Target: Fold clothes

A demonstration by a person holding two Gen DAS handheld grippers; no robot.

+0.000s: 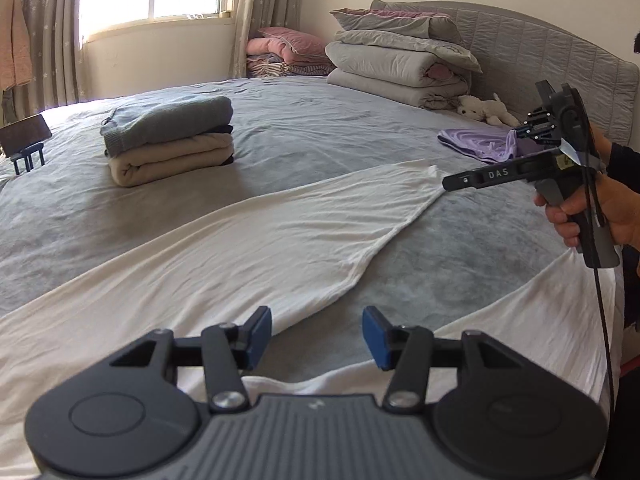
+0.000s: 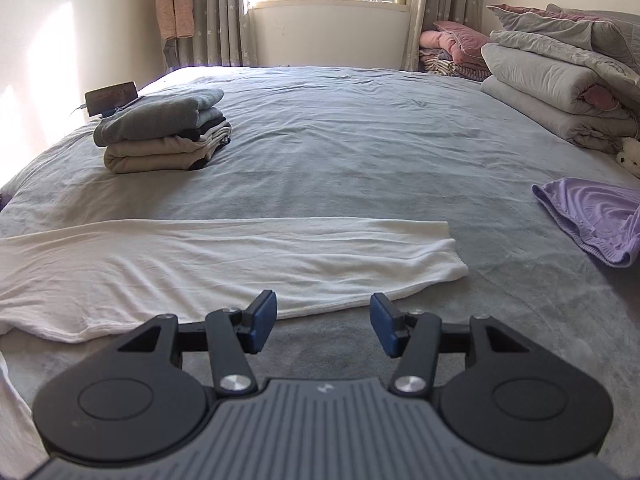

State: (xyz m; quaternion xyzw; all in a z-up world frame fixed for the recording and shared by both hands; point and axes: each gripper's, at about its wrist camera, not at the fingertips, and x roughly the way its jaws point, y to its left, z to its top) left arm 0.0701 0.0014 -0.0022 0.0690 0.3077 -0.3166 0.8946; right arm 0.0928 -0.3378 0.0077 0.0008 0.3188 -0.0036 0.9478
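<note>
A white long-sleeved garment (image 1: 224, 248) lies spread flat on the grey bed (image 1: 320, 120). One sleeve (image 2: 240, 256) stretches out sideways, with its cuff at the right end. My left gripper (image 1: 318, 336) is open, hovering low over the garment's body near the armpit fold, with nothing between its blue pads. My right gripper (image 2: 324, 318) is open too, just short of the sleeve's near edge. In the left wrist view a hand (image 1: 580, 216) holds the right gripper (image 1: 446, 182), whose tip is at the cuff. A purple garment (image 2: 592, 220) lies crumpled at the right.
A stack of folded clothes (image 1: 168, 140) sits at the back left of the bed, with a phone on a stand (image 1: 26, 136) beside it. Rolled grey quilts (image 1: 400, 64) and a white plush toy (image 1: 484, 110) lie by the headboard. Pink bedding (image 1: 288, 52) is piled in the corner under the window.
</note>
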